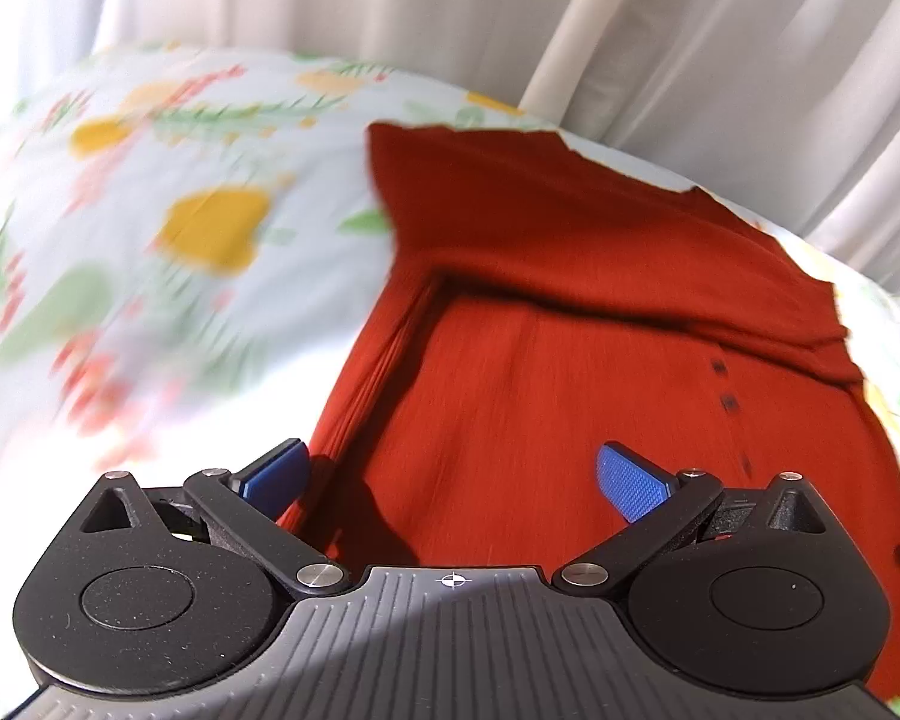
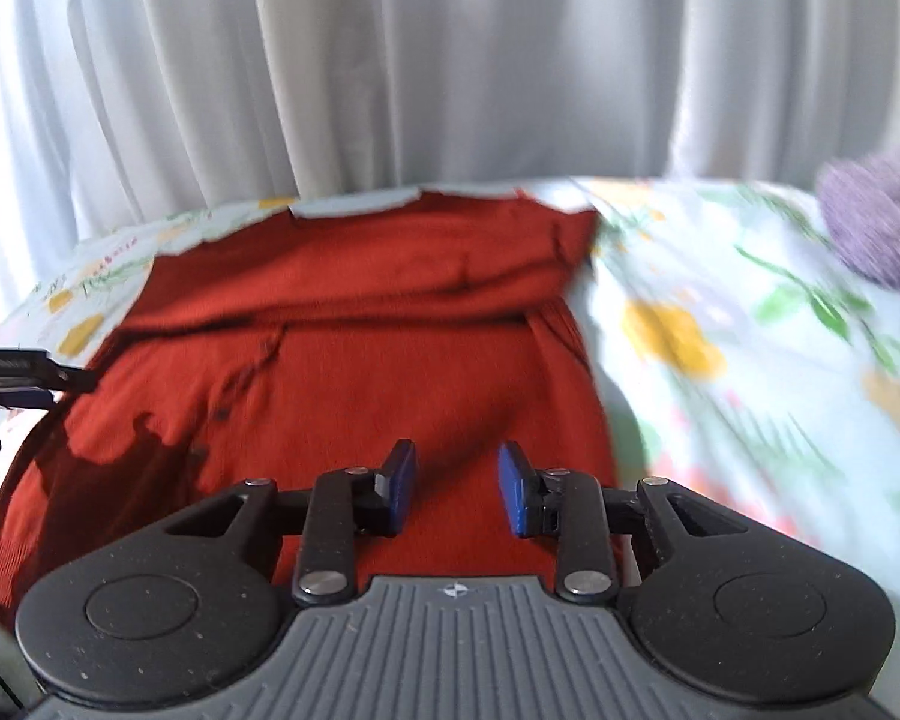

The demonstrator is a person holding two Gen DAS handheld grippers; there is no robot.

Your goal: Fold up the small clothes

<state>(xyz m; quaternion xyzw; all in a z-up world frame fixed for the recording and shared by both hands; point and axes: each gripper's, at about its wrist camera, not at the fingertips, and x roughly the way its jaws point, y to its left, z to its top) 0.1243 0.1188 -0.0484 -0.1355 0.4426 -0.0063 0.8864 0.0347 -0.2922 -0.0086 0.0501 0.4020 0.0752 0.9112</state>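
You have one red garment [image 2: 354, 360] ahead of both tools, lying on one floral sheet [image 2: 720, 372]. Count two dark buttons [image 1: 725, 384] on it, one purple fuzzy item [image 2: 876, 228] far right, and one white curtain [image 2: 390, 72] behind.

Floral sheet [image 1: 150, 228] motion-blurred, purple item [image 2: 876, 228] cut off at right edge, indistinct

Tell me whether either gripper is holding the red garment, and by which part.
Nothing is held. The left gripper and right gripper are both open above the red garment.
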